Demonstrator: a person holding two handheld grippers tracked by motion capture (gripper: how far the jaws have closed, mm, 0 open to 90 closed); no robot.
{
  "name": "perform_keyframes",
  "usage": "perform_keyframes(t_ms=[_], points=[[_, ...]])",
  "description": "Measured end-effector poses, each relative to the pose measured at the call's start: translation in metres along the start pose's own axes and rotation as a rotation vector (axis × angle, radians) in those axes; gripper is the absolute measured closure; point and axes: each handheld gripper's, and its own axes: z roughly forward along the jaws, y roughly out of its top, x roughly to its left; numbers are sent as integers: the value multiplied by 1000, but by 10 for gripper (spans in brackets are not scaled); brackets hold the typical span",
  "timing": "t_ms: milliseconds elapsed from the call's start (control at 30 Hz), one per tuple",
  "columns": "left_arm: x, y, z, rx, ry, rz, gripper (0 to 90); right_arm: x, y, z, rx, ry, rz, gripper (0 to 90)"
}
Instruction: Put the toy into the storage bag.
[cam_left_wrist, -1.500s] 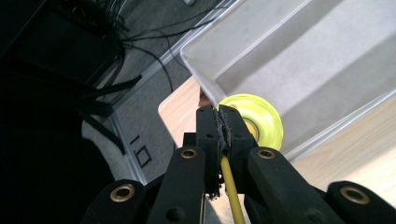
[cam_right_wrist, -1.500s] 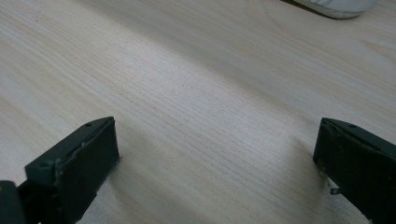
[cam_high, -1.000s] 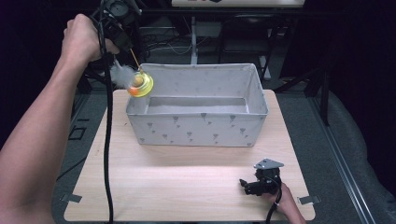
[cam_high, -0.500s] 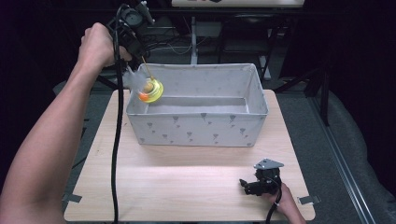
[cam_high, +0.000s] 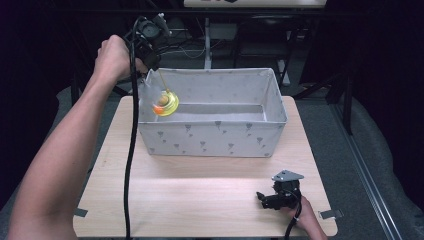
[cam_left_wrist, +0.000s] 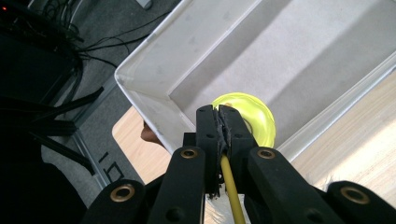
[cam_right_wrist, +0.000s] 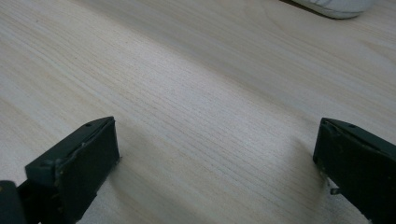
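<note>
Yellow-stemmed toy disc (cam_high: 166, 103) hangs from the left hand-held gripper (cam_left_wrist: 219, 122), clamped on its stem above the grey fabric bin's (cam_high: 210, 140) left end; lowering further before letting go seems wise, while the right hand-held gripper (cam_right_wrist: 215, 163) rests open on the bench (cam_high: 200, 200).

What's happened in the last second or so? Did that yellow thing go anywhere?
The left gripper, shut on the yellow toy's stick, carried it from outside the bin's left end over the rim, so it now hangs inside the left end. Nothing was let go. The right gripper stayed open, resting on the table, and the bin did not move.
</note>
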Motion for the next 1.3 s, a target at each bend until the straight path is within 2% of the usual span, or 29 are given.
perform_keyframes(t_ms=[367, 700, 933, 1100, 1233, 1300], points=[[-5, -6, 24, 23, -40, -5, 879, 0, 0, 0, -5, -1, -2, 0], [-5, -15, 46, 68, -61, -16, 879, 0, 0, 0, -7, -3, -2, 0], [-6, -27, 62, 93, -76, -30, 879, 0, 0, 0, -5, -2, -2, 0], [-4, -38, 74, 114, -89, -59, 879, 0, 0, 0, -3, -3, -2, 0], [-3, -44, 80, 133, -91, -61, 879, 0, 0, 0, -2, -3, -2, 0], [-2, -50, 89, 148, -96, -75, 879, 0, 0, 0, -3, -1, -2, 0]])
